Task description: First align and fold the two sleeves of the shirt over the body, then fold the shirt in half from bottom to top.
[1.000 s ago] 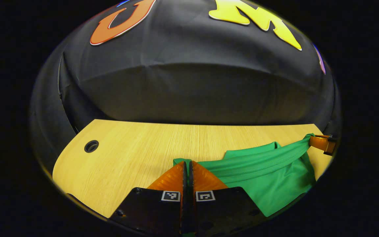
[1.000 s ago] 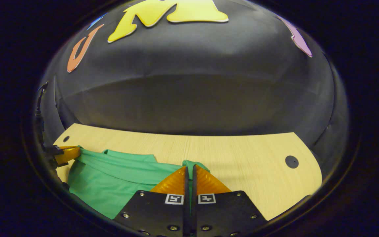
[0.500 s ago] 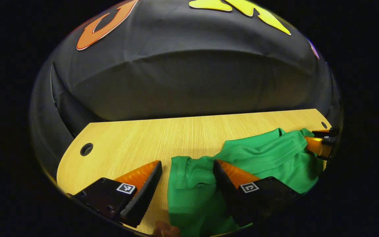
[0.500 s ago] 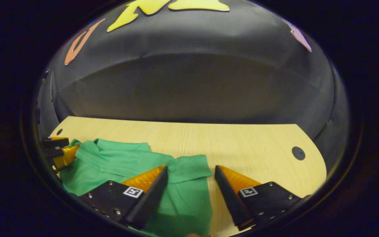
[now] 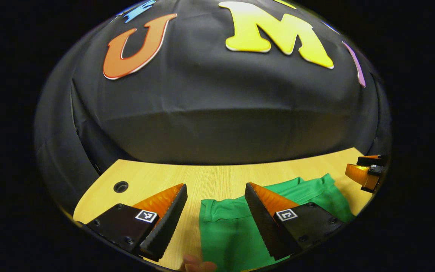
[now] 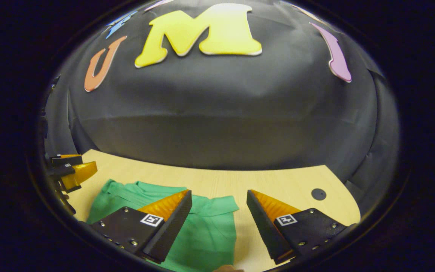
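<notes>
A green shirt (image 5: 232,230) lies folded on the wooden table (image 5: 217,179), its edge running between the fingers of my left gripper (image 5: 216,189), which hangs open above it. In the right gripper view the same green shirt (image 6: 206,230) lies below my right gripper (image 6: 219,194), also open and holding nothing. The right gripper (image 5: 364,172) appears at the far right of the left gripper view, above the shirt. At the left edge of the right gripper view the left gripper (image 6: 72,170) hangs likewise. A fingertip (image 5: 196,264) of a hand shows at the bottom edge.
The table has a round cable hole (image 5: 121,186) near its left end and another cable hole (image 6: 318,194) near its right end. The black cloth wall (image 5: 217,113) stands close behind the table's far edge. Bare wood lies on either side of the shirt.
One second ago both grippers were shut on the shirt's edge, holding it stretched. They opened and let it drop; since then both have risen away from the shirt.
</notes>
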### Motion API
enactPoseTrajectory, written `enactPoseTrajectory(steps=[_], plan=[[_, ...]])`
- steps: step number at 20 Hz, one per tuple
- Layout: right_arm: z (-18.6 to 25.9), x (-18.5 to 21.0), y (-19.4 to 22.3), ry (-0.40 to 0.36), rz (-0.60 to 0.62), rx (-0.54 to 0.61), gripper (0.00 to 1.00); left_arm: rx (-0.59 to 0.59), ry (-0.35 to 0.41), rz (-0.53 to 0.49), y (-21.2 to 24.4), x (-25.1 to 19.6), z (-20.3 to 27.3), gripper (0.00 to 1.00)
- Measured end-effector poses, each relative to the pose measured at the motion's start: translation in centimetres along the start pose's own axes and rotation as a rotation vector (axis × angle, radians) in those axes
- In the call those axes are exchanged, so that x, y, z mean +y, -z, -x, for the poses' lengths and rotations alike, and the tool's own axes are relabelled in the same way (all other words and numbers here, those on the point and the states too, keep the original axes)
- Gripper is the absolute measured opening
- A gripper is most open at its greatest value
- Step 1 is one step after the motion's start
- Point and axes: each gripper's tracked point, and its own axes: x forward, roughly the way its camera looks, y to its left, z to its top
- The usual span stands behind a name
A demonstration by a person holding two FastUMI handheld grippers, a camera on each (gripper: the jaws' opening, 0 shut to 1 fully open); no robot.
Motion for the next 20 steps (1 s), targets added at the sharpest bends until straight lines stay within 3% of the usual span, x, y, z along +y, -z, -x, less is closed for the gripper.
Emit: enactPoseTrajectory(steps=[1,3,8,9,11,15,20], plan=[[1.6,0.3,-1.2,-0.007,0.001,-0.029,0.90,-0.041,0.004,0.005,-1.4,0.0,1.4,0.98],[4.8,0.8,-3.3,-0.018,0.014,-0.082,0.96,-0.102,0.009,0.010,-3.5,0.0,4.8,0.98],[13.6,1.6,-6.7,-0.029,0.039,-0.191,0.89,-0.186,0.036,0.001,-6.8,0.0,13.2,0.97],[15.2,1.6,-7.1,-0.029,0.032,-0.206,0.93,-0.203,0.038,-0.004,-7.3,0.1,15.1,0.98],[17.7,1.4,-7.4,-0.012,0.017,-0.228,0.89,-0.254,0.039,-0.006,-8.3,0.0,18.3,0.97],[23.5,1.1,-7.0,0.000,0.005,-0.261,0.92,-0.290,0.059,0.000,-9.0,0.2,24.5,0.97],[30.1,1.2,-5.0,0.008,0.029,-0.266,0.89,-0.312,0.055,-0.028,-7.5,0.8,31.5,0.97]])
